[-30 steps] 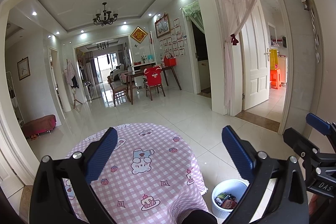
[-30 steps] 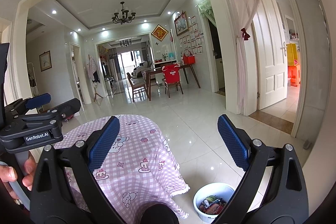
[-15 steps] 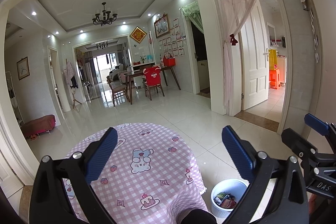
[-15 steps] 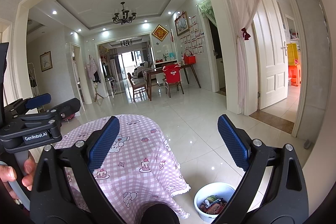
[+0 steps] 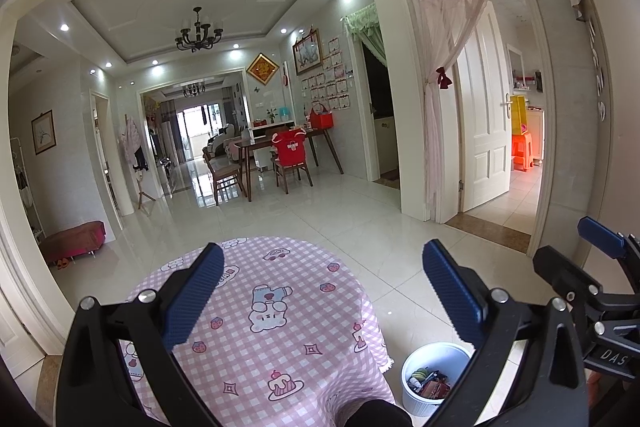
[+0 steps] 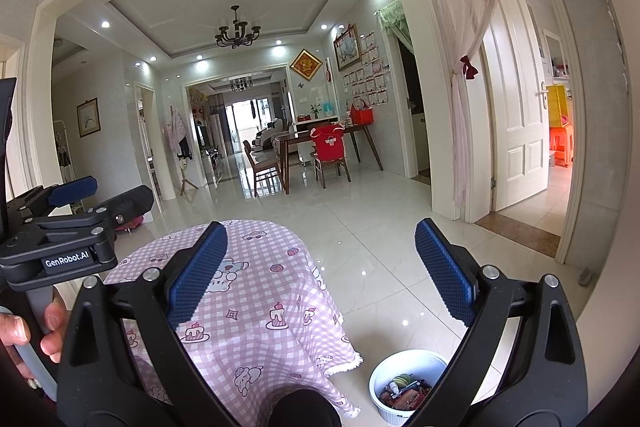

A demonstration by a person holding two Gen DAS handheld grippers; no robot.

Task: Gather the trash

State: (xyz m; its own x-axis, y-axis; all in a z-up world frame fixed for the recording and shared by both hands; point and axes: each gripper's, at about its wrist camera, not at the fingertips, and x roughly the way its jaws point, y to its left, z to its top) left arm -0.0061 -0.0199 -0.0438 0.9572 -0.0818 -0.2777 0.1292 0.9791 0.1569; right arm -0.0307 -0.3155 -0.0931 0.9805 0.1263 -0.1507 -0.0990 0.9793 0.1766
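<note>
both jaws wide open, empty: left gripper [image 5: 322,291], right gripper [image 6: 320,277]. both held level above the pink checked tablecloth [image 5: 276,331]. trash sits in the white bin [image 6: 408,387] on the floor, near right of the table. no loose litter visible on the cloth; likely scan lower before reaching.

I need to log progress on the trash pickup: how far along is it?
Done, apparently: the white bin on the floor beside the table already holds wrappers and scraps, and the pink checked tablecloth shows no litter. In hand: nothing; the left gripper and right gripper are both open. Left: no loose trash visible.
</note>
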